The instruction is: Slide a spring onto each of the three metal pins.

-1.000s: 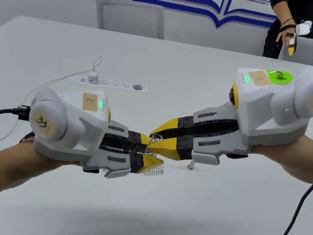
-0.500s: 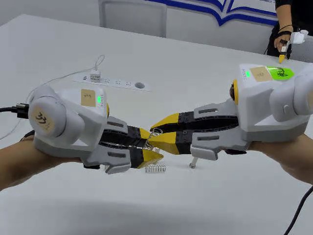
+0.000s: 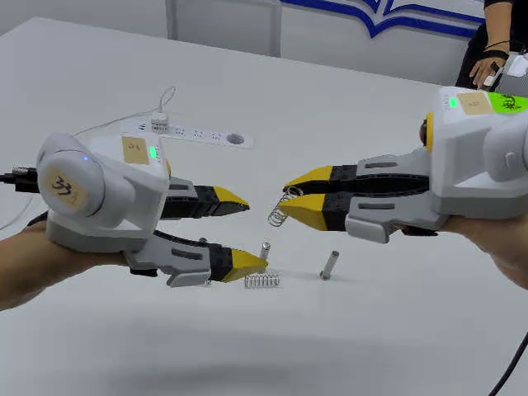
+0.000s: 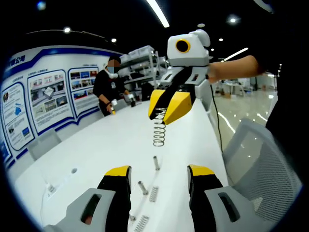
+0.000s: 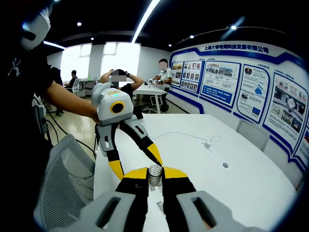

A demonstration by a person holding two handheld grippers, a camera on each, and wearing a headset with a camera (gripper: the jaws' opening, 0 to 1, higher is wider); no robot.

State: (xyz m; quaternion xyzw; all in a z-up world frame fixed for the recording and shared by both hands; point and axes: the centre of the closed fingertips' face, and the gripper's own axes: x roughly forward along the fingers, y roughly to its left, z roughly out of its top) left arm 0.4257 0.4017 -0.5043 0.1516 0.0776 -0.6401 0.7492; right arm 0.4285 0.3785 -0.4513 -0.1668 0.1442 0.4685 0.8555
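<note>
Your right tongs [image 3: 285,194] are clamped on one end of a spring [image 3: 279,213], which dangles above the tabletop [image 3: 371,330]. Your left tongs [image 3: 256,233] stand wide apart, facing them. Below, a pin [image 3: 265,250] and a second pin [image 3: 329,265] stand, seemingly bare, with a loose spring [image 3: 261,281] lying just beside the first.

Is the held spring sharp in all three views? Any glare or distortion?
Head view: spring sharp, lighting soft and even, faint shadows. Left gripper view: coils crisp, fisheye bends straight lines. Right gripper view: spring close but readable, ceiling light strip blown out.
</note>
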